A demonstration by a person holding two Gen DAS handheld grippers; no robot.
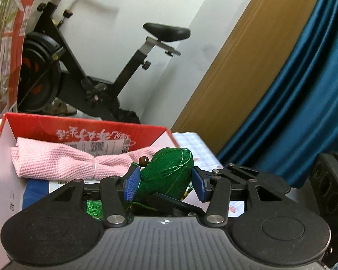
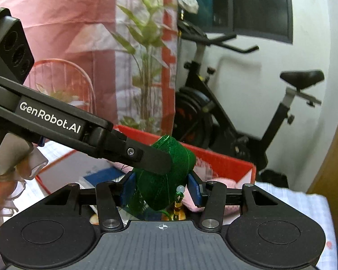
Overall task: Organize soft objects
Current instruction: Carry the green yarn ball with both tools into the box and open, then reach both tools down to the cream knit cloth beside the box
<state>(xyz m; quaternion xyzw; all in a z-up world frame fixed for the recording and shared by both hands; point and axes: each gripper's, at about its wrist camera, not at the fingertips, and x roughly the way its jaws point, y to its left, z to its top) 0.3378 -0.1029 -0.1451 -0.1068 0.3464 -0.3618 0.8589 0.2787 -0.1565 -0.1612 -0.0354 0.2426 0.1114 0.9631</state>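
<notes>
The green thread-wound pouch (image 1: 166,175) is clamped from both sides at once: the left hand-held gripper (image 1: 166,181) presses its blue pads (image 1: 131,185) against it, and in the right wrist view the right hand-held gripper (image 2: 161,190) grips the same green pouch (image 2: 166,175) too. The pouch hangs over the near edge of the red box (image 1: 83,130), at about 5 o'clock from the pink knitted cloth (image 1: 63,162) lying inside. Its lower half, with tassel and cord, is hidden behind the gripper bodies; only a brown bead (image 1: 143,160) and a pale bead (image 2: 180,189) show. In the right view the left tool's black finger (image 2: 151,159) crosses the pouch's upper left, covering that part. The box's floor is mostly blocked; a blue-and-white package (image 1: 40,189) peeks out at 8 o'clock. An exercise bike (image 1: 83,67) stands behind the box at 12 o'clock, a teal curtain (image 1: 304,101) at 2 o'clock, and a leafy plant (image 2: 146,45) is cut off at the top. A gloved hand (image 2: 2,193) is blurred at the left edge.
</notes>
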